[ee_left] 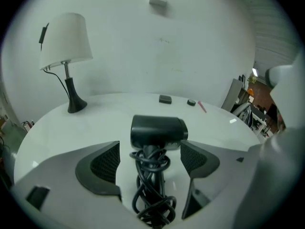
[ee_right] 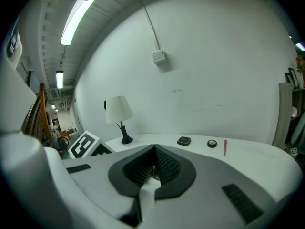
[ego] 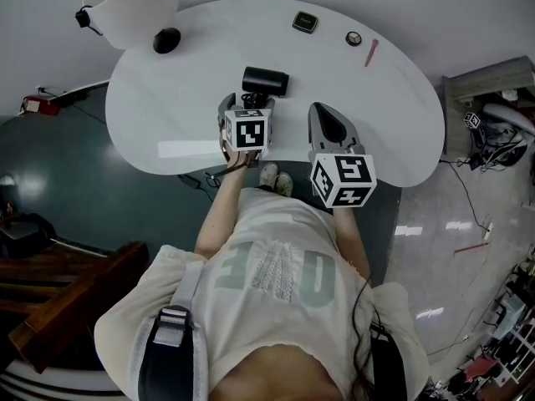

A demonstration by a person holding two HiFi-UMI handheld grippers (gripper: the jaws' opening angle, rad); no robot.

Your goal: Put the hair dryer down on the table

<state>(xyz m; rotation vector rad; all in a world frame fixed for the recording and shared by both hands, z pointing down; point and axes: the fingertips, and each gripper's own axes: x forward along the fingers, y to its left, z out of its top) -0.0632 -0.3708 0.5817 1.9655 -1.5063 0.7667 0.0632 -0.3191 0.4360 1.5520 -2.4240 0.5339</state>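
The black hair dryer (ego: 265, 80) lies on the white table (ego: 184, 98), its cord (ee_left: 152, 194) wound around the handle. In the left gripper view the hair dryer (ee_left: 157, 131) sits between the jaws of my left gripper (ee_left: 149, 149), with a gap on each side between the dark pads (ee_left: 105, 163) and the handle. In the head view my left gripper (ego: 249, 100) stands open just behind the dryer. My right gripper (ego: 330, 117) is to its right over the table's near edge. The right gripper (ee_right: 155, 149) is shut, with nothing between its pads.
A white lamp (ego: 129, 7) with a black base (ego: 166, 40) stands at the table's far left. A small black box (ego: 304, 22), a round compact (ego: 354, 38) and a pink stick (ego: 370, 53) lie along the far edge. Cluttered floor lies to the right.
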